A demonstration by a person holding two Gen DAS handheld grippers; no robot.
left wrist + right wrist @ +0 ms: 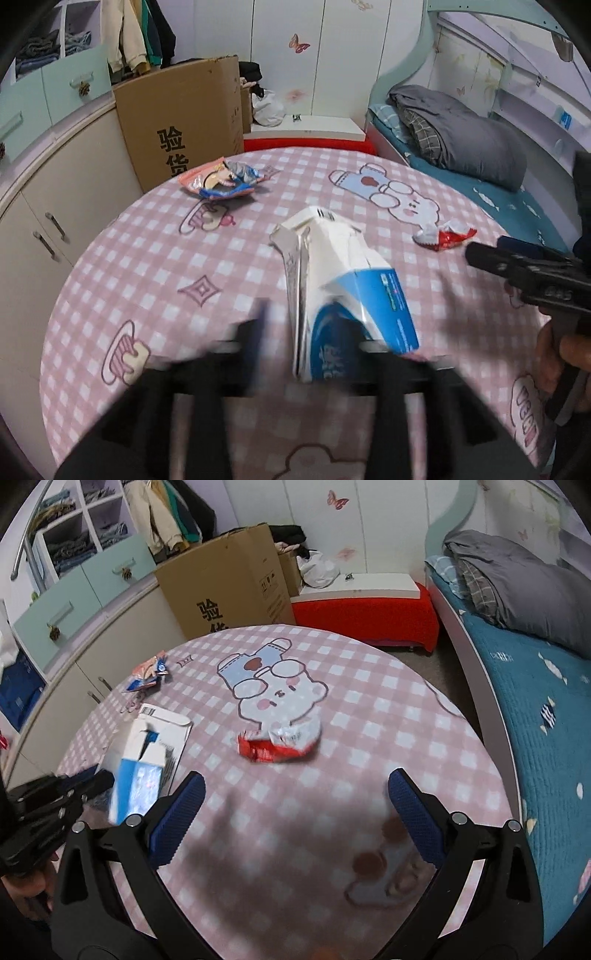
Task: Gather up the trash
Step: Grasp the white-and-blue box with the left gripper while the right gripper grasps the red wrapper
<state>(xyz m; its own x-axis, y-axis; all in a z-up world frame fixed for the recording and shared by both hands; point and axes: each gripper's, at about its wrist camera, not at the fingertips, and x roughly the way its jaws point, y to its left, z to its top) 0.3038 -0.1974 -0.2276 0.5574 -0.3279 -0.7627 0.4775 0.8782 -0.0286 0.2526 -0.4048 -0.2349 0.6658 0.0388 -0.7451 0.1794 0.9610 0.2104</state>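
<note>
The crumpled pink-and-blue foil snack wrapper (221, 181) is lying at the far left of the round table in its pink checked cloth (110, 258), well apart from both tools; the left gripper (306, 332) is straddling the near end of the white-and-blue flattened cardboard carton (332, 266), with motion blur obscuring its fingers, so whether the jaws are clamping the carton or merely flanking it cannot be told; the carton's long axis is running away from the left gripper toward the table centre, its white flap end farthest out; to the right of the carton, the torn red-and-silver foil wrapper (280, 742) is lying directly ahead of the right gripper (295, 812), centred between its blue textured pads (181, 812), its long axis crossing the line of approach; the right gripper's jaws are standing wide and empty; judged from this layout, the right gripper is the nearer tool to the red-and-silver wrapper, and a straight forward advance appears sufficient to bring it between the pads
</note>
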